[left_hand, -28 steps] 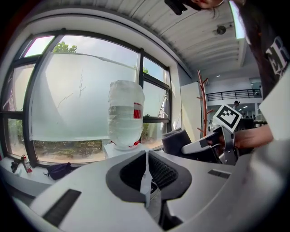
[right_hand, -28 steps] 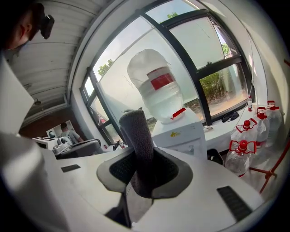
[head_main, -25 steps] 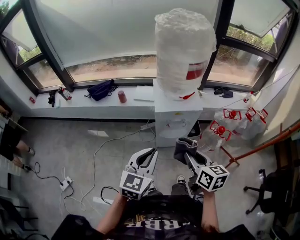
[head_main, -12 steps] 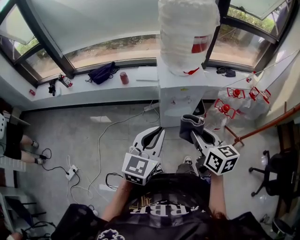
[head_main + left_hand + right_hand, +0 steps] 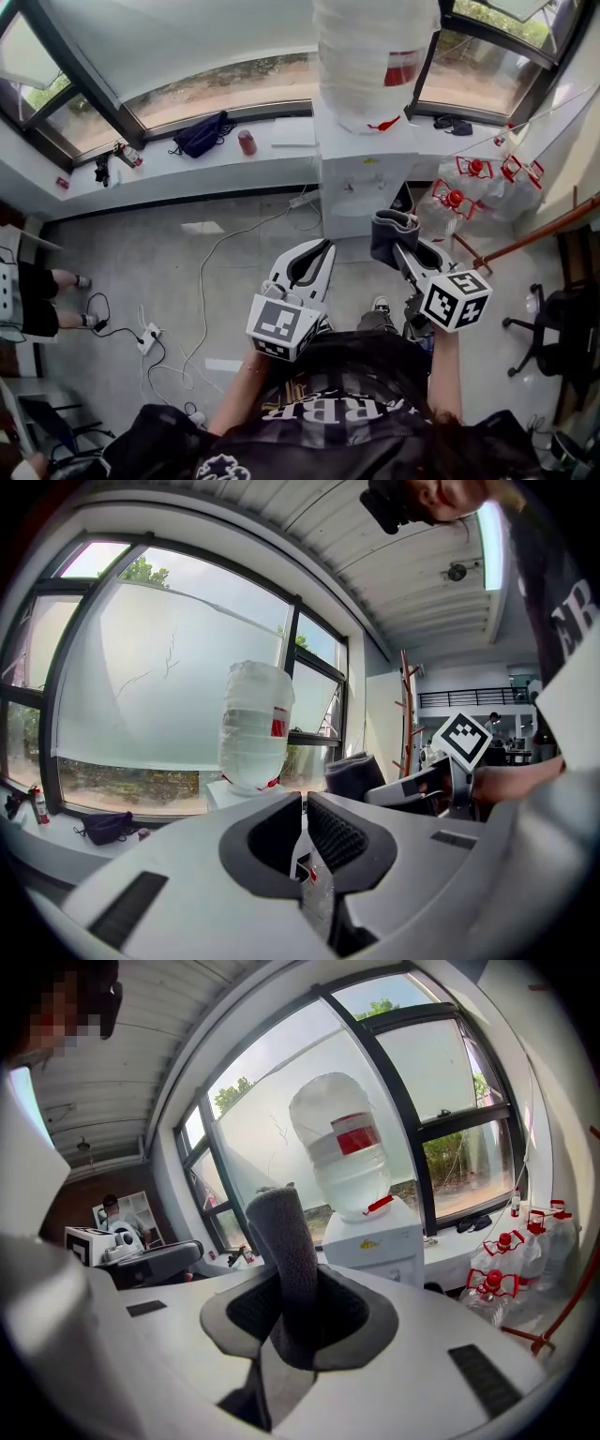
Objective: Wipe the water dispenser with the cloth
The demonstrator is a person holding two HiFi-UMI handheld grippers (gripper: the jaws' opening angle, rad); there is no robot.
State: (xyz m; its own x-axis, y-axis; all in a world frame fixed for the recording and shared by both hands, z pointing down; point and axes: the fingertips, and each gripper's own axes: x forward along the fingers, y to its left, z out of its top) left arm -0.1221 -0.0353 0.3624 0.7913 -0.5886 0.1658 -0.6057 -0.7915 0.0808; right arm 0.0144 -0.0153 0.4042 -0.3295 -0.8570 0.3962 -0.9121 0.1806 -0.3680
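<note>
The white water dispenser (image 5: 361, 183) stands against the window sill with a large clear bottle (image 5: 375, 52) upturned on it. In the right gripper view the dispenser (image 5: 375, 1241) is ahead and slightly right, some way off. My right gripper (image 5: 398, 246) is shut on a folded dark grey cloth (image 5: 392, 232), which sticks up between the pads (image 5: 286, 1260). My left gripper (image 5: 317, 255) hovers beside it to the left, jaws together with nothing in them (image 5: 304, 822). Both are held in front of the dispenser and apart from it.
Several spare water bottles with red caps (image 5: 469, 192) stand right of the dispenser, beside a slanted wooden pole (image 5: 534, 239). A dark bag (image 5: 200, 136) and a red can (image 5: 247, 142) lie on the sill. Cables and a power strip (image 5: 150, 337) lie on the floor at left.
Both grippers have risen a little and sit closer to the dispenser in the head view. The cloth stays clamped in the right gripper.
</note>
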